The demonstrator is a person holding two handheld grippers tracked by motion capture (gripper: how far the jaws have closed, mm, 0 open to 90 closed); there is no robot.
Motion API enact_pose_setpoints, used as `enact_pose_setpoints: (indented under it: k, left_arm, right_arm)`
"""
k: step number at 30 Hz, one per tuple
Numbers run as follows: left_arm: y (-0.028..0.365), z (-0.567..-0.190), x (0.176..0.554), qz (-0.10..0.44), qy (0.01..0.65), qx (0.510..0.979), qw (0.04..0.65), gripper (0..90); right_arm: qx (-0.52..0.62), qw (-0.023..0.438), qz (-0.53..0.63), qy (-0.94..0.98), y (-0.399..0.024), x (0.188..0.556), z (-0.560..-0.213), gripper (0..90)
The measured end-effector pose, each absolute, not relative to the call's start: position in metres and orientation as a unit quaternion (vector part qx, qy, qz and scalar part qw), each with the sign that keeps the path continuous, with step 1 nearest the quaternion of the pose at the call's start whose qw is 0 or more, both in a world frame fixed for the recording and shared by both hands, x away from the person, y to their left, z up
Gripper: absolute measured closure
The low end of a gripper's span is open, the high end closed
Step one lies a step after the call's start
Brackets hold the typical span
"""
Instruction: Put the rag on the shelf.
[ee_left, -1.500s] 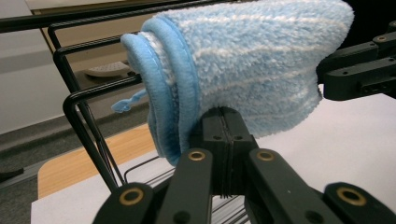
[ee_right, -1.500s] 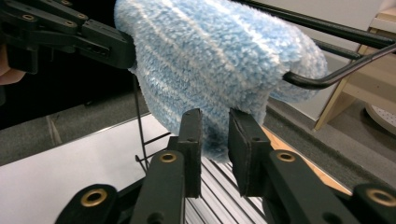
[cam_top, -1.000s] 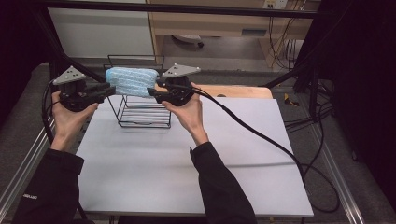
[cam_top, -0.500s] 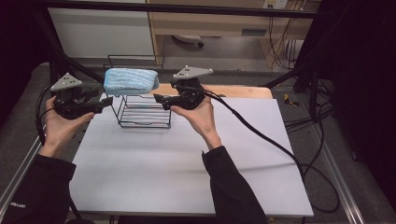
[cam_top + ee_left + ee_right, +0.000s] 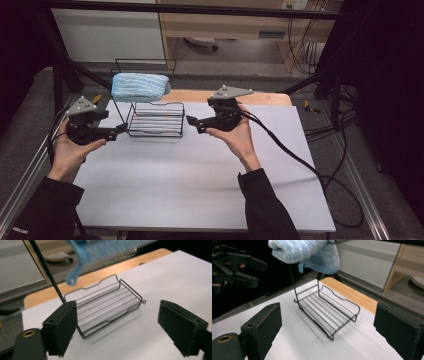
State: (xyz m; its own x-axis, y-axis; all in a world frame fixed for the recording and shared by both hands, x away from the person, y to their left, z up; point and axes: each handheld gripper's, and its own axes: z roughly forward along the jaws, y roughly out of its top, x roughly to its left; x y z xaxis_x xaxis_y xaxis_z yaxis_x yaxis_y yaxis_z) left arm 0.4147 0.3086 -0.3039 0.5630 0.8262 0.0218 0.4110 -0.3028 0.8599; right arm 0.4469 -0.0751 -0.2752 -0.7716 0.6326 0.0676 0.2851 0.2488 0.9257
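Towel left on the rack, both my hands drawn back

My left gripper (image 5: 121, 129) and right gripper (image 5: 190, 121) have just been opening, empty; the blue towel (image 5: 139, 86) sits atop the wire rack (image 5: 155, 120).

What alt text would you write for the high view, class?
A folded blue towel rests on the top tier of a black wire rack on a white table, while the open left gripper and right gripper flank it, apart.
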Motion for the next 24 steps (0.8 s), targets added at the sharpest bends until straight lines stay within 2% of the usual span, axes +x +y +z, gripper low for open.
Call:
enact_pose_setpoints:
  k: [6,24]
  left_arm:
    - [0.303,-0.33,0.41,0.219,0.406,0.775,0.431,10.9]
    - [0.274,-0.394,0.39,0.178,0.387,0.79,0.442,10.7]
  right_arm:
    - [0.314,0.161,0.529,0.772,-0.106,0.438,-0.296,4.5]
    - [0.369,0.146,0.499,0.77,-0.192,0.406,-0.362,0.6]
